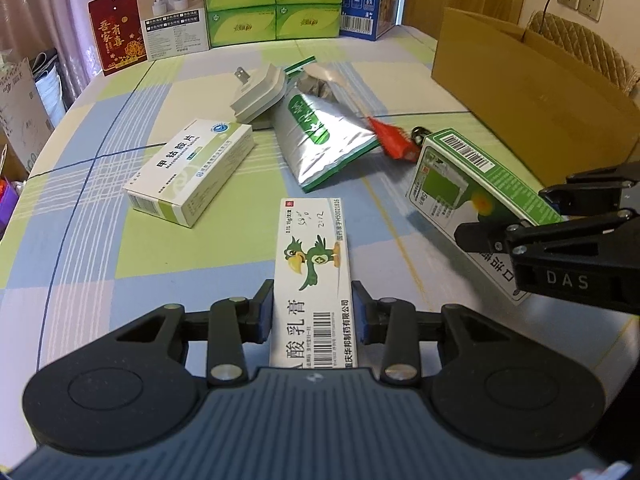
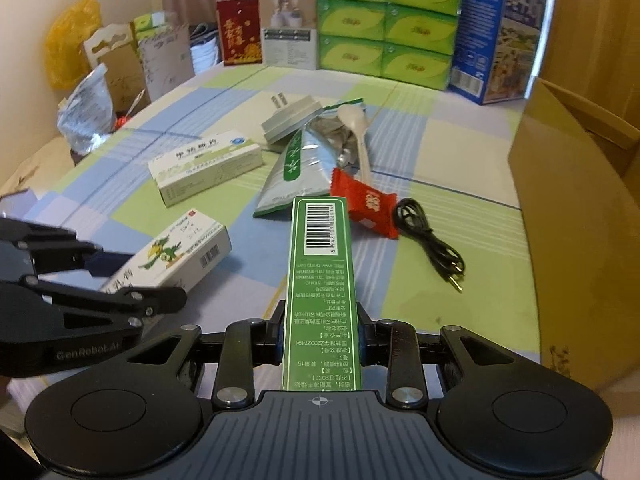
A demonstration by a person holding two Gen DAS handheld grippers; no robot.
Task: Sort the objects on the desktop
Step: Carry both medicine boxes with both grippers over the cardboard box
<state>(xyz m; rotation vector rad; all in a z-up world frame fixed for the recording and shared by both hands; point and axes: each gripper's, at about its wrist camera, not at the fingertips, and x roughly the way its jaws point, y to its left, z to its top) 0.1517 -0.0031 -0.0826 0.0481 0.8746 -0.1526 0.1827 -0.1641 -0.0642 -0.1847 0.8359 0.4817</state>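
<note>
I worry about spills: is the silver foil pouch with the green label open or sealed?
Open. The silver foil pouch with the green label lies flat, its top torn apart, a white plastic spoon at the mouth.

Far edge of tabletop (image 2: 460, 152): a row of upright boxes; stacked tissue packs (image 2: 386, 24) in the middle, a tall carton (image 2: 498, 36) to their right, two smaller boxes (image 2: 264, 32) to their left.
Right edge: cardboard box (image 2: 580, 208), open at the top.
Centre: foil pouch (image 2: 308, 164) lying flat; plug adapter (image 2: 290, 118) just behind it, touching its left corner; spoon (image 2: 356, 132) resting on the pouch.
Left of pouch: tablet box (image 2: 204, 166), lying flat.
Right of pouch: sweet wrapper (image 2: 366, 204) overlapping its near corner; coiled cable (image 2: 428, 236) just right of the wrapper.
Near left: ointment box (image 1: 312, 276), between the left gripper's fingers (image 1: 264, 312).
Near right: long carton (image 2: 320, 280), between the right gripper's fingers (image 2: 366, 332), raised off the tabletop.
</note>
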